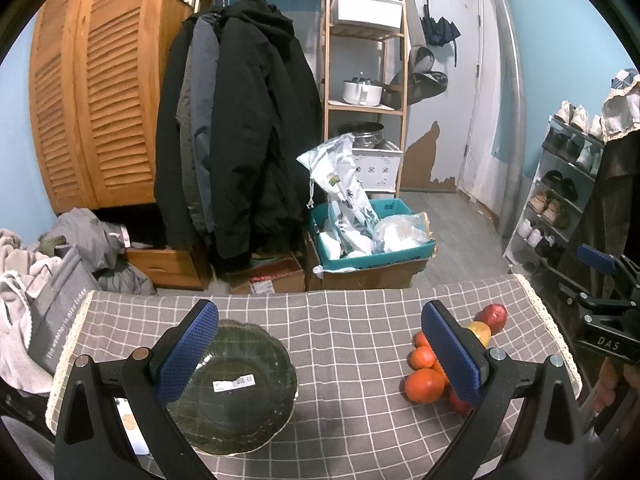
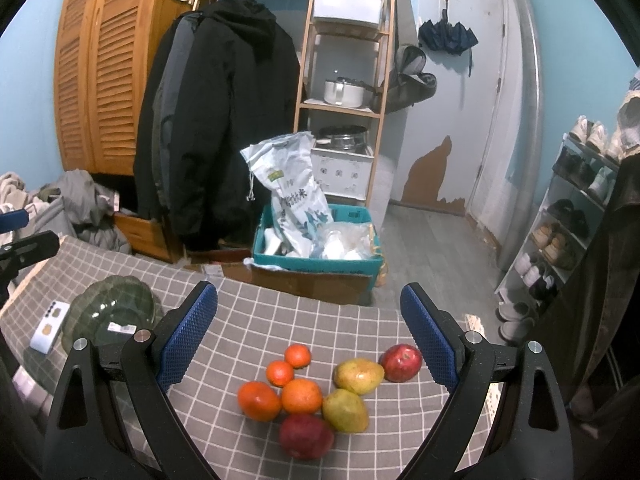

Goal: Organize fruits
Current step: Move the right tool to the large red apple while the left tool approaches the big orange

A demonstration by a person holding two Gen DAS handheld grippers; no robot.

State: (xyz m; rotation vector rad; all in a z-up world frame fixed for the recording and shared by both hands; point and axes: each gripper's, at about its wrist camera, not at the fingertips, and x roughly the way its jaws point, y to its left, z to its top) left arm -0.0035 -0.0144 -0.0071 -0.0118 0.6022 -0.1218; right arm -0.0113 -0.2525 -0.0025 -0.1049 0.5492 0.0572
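I have both tools above the table with the grey checked cloth (image 1: 352,344), and I take the dark green glass plate (image 1: 240,412) as my landmark: it lies on the cloth with a white barcode sticker (image 1: 234,382) on its bottom, and nothing else rests in it. My left gripper (image 1: 320,354) hangs over the cloth with its jaws spread wide and nothing between them; its blue left pad stands over the plate's near-left rim, while the right pad partly covers the fruit. All the fruit sits in one loose cluster well to the right of the plate, apart from it. From the right wrist view I count four oranges: two small ones (image 2: 298,355) (image 2: 280,373) on the plate side at the back, and two larger ones (image 2: 259,401) (image 2: 302,396) touching each other nearer to me. Right of those lie two yellow-green mangoes (image 2: 359,376) (image 2: 345,410), side by side and touching. A dark red apple (image 2: 306,436) sits nearest to me, against the large orange and the near mango, and a second red apple (image 2: 401,363) lies farthest from the plate, just beside the far mango. My right gripper (image 2: 310,338) hovers over this cluster, jaws likewise wide apart and holding nothing, with the fruit framed between its blue pads. Left of the plate a small white box (image 2: 48,330) lies on the cloth, just beside the rim
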